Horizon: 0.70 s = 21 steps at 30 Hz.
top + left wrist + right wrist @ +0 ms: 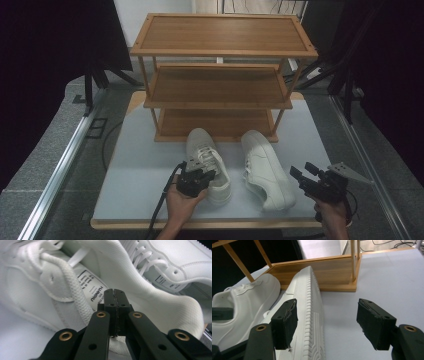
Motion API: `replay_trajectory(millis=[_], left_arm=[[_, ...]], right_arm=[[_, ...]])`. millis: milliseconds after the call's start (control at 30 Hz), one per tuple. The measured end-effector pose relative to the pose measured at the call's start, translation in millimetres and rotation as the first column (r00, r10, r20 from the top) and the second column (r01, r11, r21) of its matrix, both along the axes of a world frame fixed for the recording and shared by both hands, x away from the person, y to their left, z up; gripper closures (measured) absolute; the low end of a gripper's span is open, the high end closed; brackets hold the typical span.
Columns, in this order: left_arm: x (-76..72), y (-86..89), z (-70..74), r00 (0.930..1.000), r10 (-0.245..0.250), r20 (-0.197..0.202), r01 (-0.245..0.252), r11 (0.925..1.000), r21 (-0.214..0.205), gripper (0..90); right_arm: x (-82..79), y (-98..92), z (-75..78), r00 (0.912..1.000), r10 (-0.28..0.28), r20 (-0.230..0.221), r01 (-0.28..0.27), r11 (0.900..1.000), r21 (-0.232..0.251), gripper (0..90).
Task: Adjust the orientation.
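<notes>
Two white sneakers lie on the grey table in front of a wooden shoe rack (220,50). My left gripper (207,174) (113,291) sits at the heel opening of the left shoe (206,147) (37,290). Its jaws are shut, and the shoe's collar bunches up and runs in under the pads. The right shoe (265,170) (175,260) lies beside it, tipped so its ribbed sole (310,310) faces my right gripper (303,170) (327,303). That gripper hovers open just right of the sole, with nothing between its pads.
The rack has three shelves, and its lowest shelf (324,272) sits just behind the toes. The grey table top (140,170) spreads left and right of the shoes. Metal rails (65,160) and dark stands flank the table.
</notes>
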State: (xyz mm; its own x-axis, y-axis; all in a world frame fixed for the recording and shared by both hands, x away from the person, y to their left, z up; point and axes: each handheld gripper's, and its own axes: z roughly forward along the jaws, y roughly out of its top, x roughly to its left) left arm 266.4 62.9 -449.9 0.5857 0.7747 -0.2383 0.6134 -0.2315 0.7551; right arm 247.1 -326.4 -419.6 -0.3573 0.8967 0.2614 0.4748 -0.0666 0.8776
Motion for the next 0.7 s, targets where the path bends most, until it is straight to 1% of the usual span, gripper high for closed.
replay_trajectory(millis=[100, 133, 167, 200, 233, 333, 367, 400, 433, 467, 533, 567, 633, 667, 700], left_arm=[[-2.0, 9.9, 0.6, 1.0, 0.007, -0.002, -0.007, 0.9999, 0.009, 90.0], [-2.8, 15.9, 0.9, 0.9999, 0.011, -0.003, -0.011, 0.9998, 0.015, 90.0], [-2.8, 15.9, 0.9, 0.9999, 0.011, -0.003, -0.011, 0.9998, 0.015, 90.0], [-3.2, 19.7, 1.0, 0.9999, 0.011, -0.005, -0.011, 0.9998, 0.016, 90.0], [-3.9, 27.5, 1.1, 0.9998, 0.018, -0.005, -0.018, 0.9997, 0.018, 90.0], [-4.5, 39.0, 0.7, 0.9995, 0.029, -0.01, -0.029, 0.9995, 0.011, 90.0], [-4.5, 39.0, 0.7, 0.9995, 0.029, -0.01, -0.029, 0.9995, 0.011, 90.0], [-4.6, 42.7, 0.7, 0.9993, 0.034, -0.011, -0.034, 0.9994, 0.01, 90.0], [-4.1, 50.6, 1.0, 0.9991, 0.04, -0.013, -0.04, 0.9992, 0.003, 90.0], [-4.1, 50.6, 1.0, 0.9991, 0.04, -0.013, -0.04, 0.9992, 0.003, 90.0], [-3.7, 59.1, 0.9, 0.9991, 0.041, -0.015, -0.041, 0.9991, -0.01, 90.0], [-2.1, 66.5, 0.7, 0.9991, 0.038, -0.019, -0.039, 0.9991, -0.017, 90.0], [-1.4, 69.7, 1.6, 0.999, 0.04, -0.022, -0.041, 0.9991, -0.01, 90.0], [0.5, 76.5, 2.3, 0.999, 0.041, -0.018, -0.041, 0.999, -0.019, 90.0], [0.5, 76.5, 2.3, 0.999, 0.041, -0.018, -0.041, 0.999, -0.019, 90.0]], right_arm=[[0.1, -1.5, 0.1, 1.0, -0.009, -0.003, 0.009, 0.9999, 0.006, 32.7], [-0.2, -1.6, 0.5, 0.9999, -0.01, -0.003, 0.01, 0.9999, 0.005, 32.7], [-0.2, -1.6, 0.5, 0.9999, -0.01, -0.003, 0.01, 0.9999, 0.005, 32.7], [-0.3, -1.6, 0.8, 0.9999, -0.009, -0.004, 0.009, 1.0, 0.004, 32.7], [-0.2, -1.4, 0.8, 0.9999, -0.01, -0.004, 0.01, 1.0, 0.003, 32.7], [0.1, -0.9, 0.4, 0.9999, -0.011, -0.002, 0.011, 0.9999, 0.002, 32.7], [0.1, -0.9, 0.4, 0.9999, -0.011, -0.002, 0.011, 0.9999, 0.002, 32.7], [0.1, -0.7, 0.3, 0.9999, -0.011, -0.003, 0.011, 0.9999, 0.001, 32.7], [0.0, -0.7, 0.4, 1.0, -0.009, -0.003, 0.009, 1.0, -0.001, 32.7], [0.0, -0.7, 0.4, 1.0, -0.009, -0.003, 0.009, 1.0, -0.001, 32.7], [-0.1, -0.8, 0.7, 0.9999, -0.011, -0.004, 0.011, 0.9999, -0.003, 32.7], [0.0, -0.7, 0.9, 0.9999, -0.011, -0.003, 0.011, 0.9999, -0.004, 32.7], [0.2, -0.3, 0.9, 0.9999, -0.011, -0.004, 0.011, 0.9999, -0.006, 32.7], [0.5, 0.1, 0.8, 1.0, -0.008, -0.003, 0.008, 0.9999, -0.008, 32.7], [0.6, 0.6, 1.0, 1.0, -0.005, -0.003, 0.005, 0.9999, -0.008, 32.7]])
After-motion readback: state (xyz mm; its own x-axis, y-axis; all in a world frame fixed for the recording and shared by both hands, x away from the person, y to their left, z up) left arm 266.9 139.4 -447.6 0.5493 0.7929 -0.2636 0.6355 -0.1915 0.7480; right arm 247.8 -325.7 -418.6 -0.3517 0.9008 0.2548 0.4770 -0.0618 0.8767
